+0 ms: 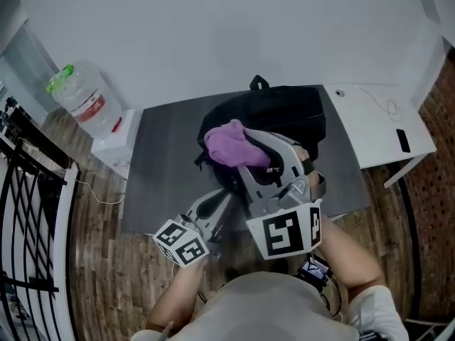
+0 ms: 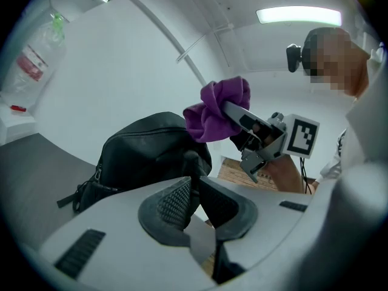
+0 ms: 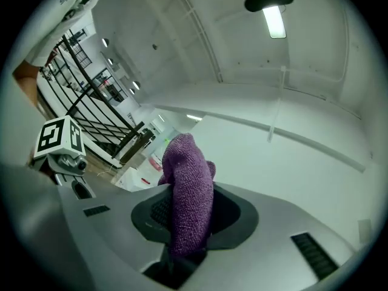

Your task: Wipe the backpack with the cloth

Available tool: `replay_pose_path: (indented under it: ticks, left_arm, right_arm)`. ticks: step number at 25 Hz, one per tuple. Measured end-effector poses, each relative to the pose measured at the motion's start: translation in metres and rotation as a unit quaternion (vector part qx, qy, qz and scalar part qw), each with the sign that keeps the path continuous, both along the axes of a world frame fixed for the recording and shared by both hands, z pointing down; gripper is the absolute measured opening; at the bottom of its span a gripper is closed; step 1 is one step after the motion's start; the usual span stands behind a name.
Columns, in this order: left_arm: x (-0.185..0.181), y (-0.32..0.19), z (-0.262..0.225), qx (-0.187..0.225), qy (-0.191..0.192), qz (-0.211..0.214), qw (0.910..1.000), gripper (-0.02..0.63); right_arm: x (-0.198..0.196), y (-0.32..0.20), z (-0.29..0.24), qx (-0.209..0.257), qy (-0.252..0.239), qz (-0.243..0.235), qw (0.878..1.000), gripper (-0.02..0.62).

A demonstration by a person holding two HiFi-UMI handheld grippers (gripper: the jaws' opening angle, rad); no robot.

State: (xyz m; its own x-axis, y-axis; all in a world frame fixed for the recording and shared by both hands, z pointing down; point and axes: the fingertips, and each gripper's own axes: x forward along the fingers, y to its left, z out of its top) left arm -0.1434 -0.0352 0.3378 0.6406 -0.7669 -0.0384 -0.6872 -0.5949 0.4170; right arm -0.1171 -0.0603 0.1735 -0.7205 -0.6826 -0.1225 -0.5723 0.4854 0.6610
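The right gripper [image 3: 189, 211] has its jaws pinching a purple cloth [image 3: 191, 174], which stands up between the pads in a bunched fold. From the head view the cloth hangs just above the near left part of a black backpack [image 1: 288, 116]; whether it touches cannot be told. The left gripper [image 2: 194, 194] has its jaws pressed nearly together on what looks like a dark strap at the near edge of the backpack. The backpack lies on a grey surface [image 1: 160, 169], towards the far side, with a loop handle at its far end. The person stands at the near edge of the surface, holding both grippers close together. A white desk [image 1: 377, 130] adjoins the surface on the right, and a water bottle [image 1: 82, 94] stands at the far left, on a white stand.
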Motion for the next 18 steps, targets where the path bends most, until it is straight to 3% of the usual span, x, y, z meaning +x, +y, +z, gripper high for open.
replay_pose_path:
  ticks: [4, 8, 12, 18]
  left_arm:
    - [-0.012, 0.005, 0.004, -0.002, 0.002, -0.013, 0.9999, 0.041]
    - [-0.018, 0.01, 0.006, -0.009, 0.004, -0.022, 0.9997, 0.041]
    - [-0.02, 0.01, 0.007, -0.013, 0.003, -0.026, 0.9996, 0.041]
    - [-0.011, 0.007, 0.007, -0.015, 0.0, -0.015, 0.9998, 0.041]
  right_arm:
    - [-0.043, 0.013, 0.023, 0.02, 0.048, -0.034, 0.998, 0.092]
    - [-0.067, 0.007, 0.064, 0.057, 0.127, -0.033, 0.99, 0.092]
    - [-0.059, -0.019, 0.101, 0.09, 0.199, 0.006, 0.976, 0.092]
    - [-0.033, -0.033, 0.111, 0.126, 0.227, 0.034, 0.965, 0.092]
